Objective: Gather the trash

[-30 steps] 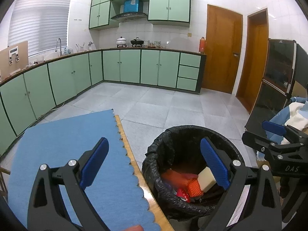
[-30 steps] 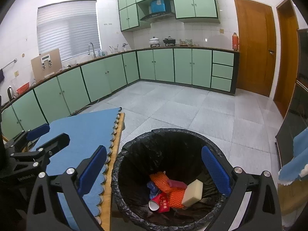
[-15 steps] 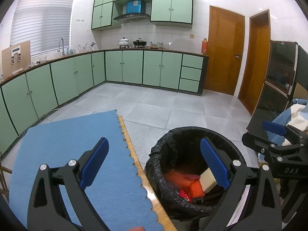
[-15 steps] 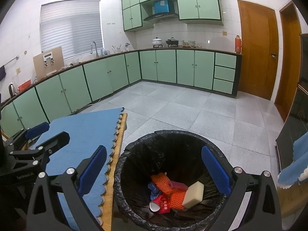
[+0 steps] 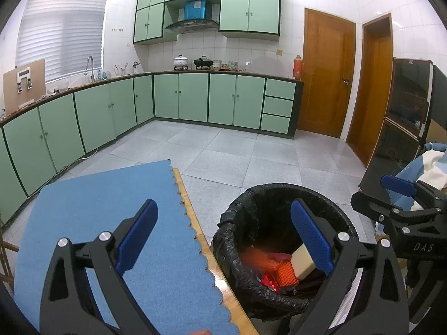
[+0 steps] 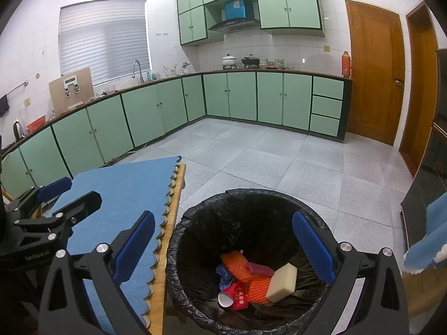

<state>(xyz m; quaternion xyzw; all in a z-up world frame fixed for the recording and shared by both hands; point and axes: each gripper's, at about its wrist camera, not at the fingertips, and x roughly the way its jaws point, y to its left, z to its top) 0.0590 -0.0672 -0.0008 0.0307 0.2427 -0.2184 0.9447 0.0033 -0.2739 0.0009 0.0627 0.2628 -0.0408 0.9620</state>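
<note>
Trash sits in the black-lined bin [image 5: 279, 254], just under your left gripper [image 5: 223, 240], whose jaws are spread and empty; the blue mat [image 5: 97, 223] lies below its left finger. A pink sliver at the mat's near edge may be a leftover you could miss.

From the right gripper [image 6: 223, 245], also spread and empty, the bin [image 6: 245, 201] lies directly ahead, holding orange netting [image 6: 245, 270], a red paper cup [image 6: 234, 296] and a cream sponge [image 6: 282, 282]. Dip too low and you may snag the liner.
</note>
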